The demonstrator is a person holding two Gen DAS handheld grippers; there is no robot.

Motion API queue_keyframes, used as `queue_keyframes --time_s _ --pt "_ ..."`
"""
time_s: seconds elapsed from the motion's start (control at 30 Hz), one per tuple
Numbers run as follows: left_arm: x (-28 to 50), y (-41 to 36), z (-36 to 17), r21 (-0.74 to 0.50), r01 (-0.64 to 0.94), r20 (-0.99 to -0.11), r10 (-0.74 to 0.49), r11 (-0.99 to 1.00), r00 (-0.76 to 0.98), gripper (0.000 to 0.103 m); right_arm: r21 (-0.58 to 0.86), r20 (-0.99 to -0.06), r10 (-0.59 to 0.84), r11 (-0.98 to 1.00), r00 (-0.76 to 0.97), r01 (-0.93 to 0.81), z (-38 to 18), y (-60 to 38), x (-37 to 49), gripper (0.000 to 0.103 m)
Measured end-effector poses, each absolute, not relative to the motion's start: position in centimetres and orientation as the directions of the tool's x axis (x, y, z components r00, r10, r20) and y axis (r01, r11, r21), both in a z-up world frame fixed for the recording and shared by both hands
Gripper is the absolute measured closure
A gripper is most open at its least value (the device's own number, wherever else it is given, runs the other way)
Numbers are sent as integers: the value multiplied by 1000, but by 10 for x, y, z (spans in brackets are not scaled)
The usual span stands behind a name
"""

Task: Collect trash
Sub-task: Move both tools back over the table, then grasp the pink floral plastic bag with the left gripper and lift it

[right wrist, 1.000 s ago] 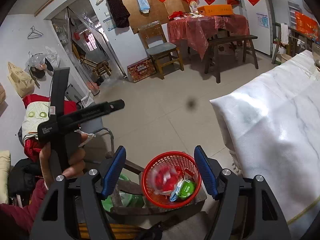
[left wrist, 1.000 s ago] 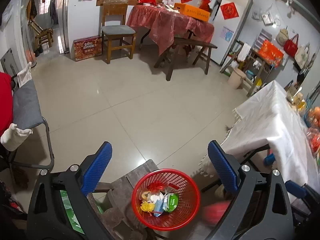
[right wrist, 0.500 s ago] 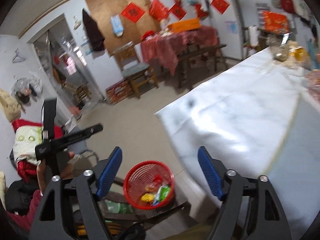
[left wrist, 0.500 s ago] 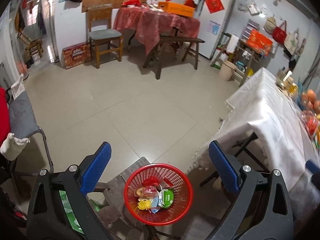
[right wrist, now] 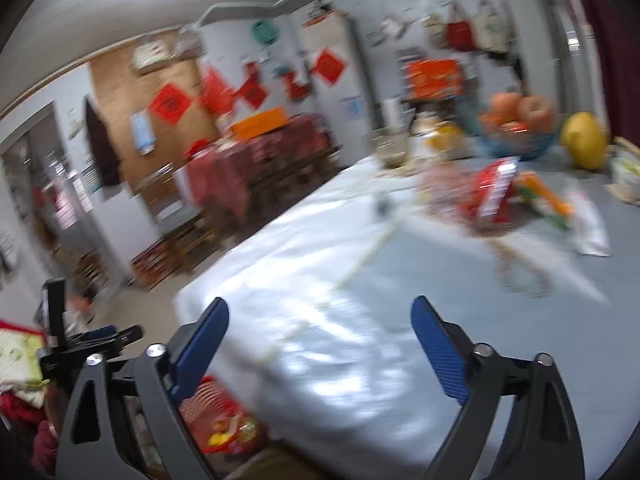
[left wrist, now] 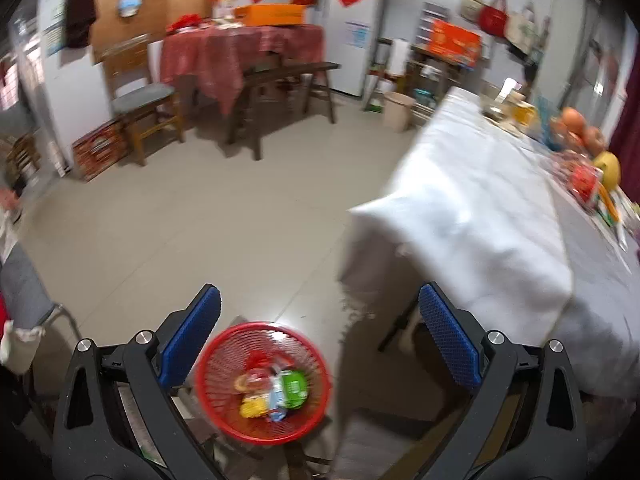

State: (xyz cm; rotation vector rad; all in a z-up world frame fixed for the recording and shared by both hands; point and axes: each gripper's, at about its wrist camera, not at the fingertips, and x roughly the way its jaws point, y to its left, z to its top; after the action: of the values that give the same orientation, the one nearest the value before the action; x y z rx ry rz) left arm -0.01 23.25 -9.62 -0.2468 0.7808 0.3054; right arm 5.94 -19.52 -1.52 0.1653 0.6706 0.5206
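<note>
A red mesh basket holding several wrappers sits low between the blue pads of my left gripper, which is open and empty. The basket also shows at the bottom left of the right wrist view, partly hidden by a finger. My right gripper hangs over the white-covered table; its jaws are opening with nothing between them. Blurred trash lies far right on the table: a red packet, an orange wrapper and a white bag. The same red packet appears in the left wrist view.
A fruit bowl and a yellow fruit stand at the table's far end. Across the tiled floor are a wooden chair, a bench, a red-clothed table and a beige bin. A grey chair stands left.
Both views have swung right, from the basket toward the white table. The right gripper has widened and now faces the tabletop litter; the basket has slid to the lower left.
</note>
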Motion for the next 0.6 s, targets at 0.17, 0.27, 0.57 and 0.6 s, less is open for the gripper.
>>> queue_keyframes --time_s 0.17,0.27,0.57,0.6 --pt "50 175 -84 -68 -227 -713 112 971 693 7 261 -556 391 920 734 -292 -23 -259 79 11" --pt "86 135 -75 -40 -136 -700 69 990 711 7 265 -558 334 939 759 -218 -28 -293 98 11" --pt "175 41 -57 -50 52 -690 -72 997 720 7 265 -564 226 960 794 -85 -45 -362 137 11" --pt "187 29 -54 -61 74 -689 -96 995 718 7 269 -564 224 960 795 -80 -47 -366 139 11"
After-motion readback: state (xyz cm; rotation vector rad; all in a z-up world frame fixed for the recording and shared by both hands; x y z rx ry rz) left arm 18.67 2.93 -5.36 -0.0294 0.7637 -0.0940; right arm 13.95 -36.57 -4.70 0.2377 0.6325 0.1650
